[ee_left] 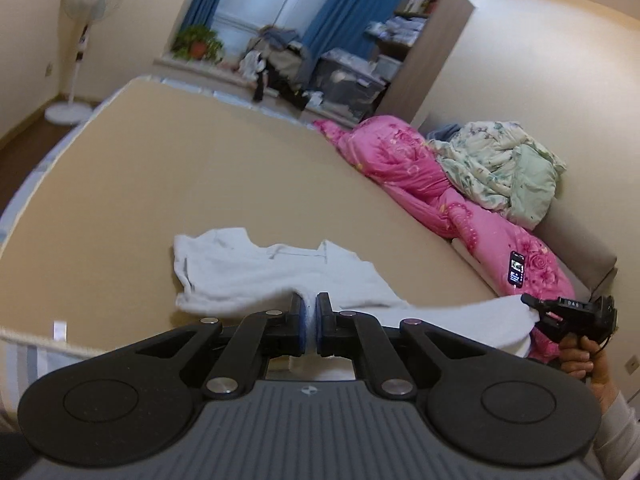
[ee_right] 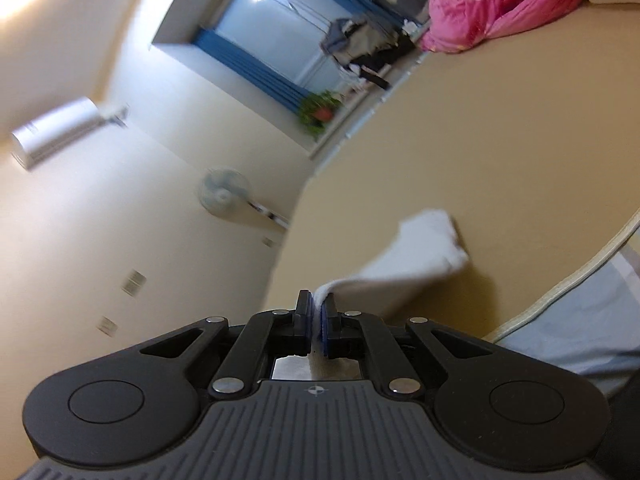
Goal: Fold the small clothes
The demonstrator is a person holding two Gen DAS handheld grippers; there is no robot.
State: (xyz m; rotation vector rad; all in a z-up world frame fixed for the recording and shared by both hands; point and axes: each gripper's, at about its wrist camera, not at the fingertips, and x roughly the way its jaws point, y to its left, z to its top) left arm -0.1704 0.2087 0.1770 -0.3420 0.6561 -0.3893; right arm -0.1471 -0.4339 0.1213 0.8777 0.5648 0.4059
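A small white garment [ee_left: 256, 268] lies partly on the tan bed surface [ee_left: 200, 168], its near edge lifted. My left gripper [ee_left: 310, 304] is shut on that lifted edge, white cloth pinched between its blue pads. At the right edge of the left wrist view, my right gripper [ee_left: 530, 306] pinches another corner of the same garment, and the cloth stretches between the two. In the right wrist view, my right gripper [ee_right: 318, 306] is shut on white cloth, and the garment [ee_right: 420, 256] hangs away from it toward the bed [ee_right: 480, 140]. This view is tilted and blurred.
A pink quilt [ee_left: 420, 176] with a phone [ee_left: 516, 270] on it and a pale green blanket [ee_left: 504, 164] lie along the bed's right side. A standing fan [ee_left: 86, 36], blue curtains, a potted plant [ee_left: 198, 42] and storage boxes stand beyond. A hand [ee_left: 584, 360] holds the right gripper.
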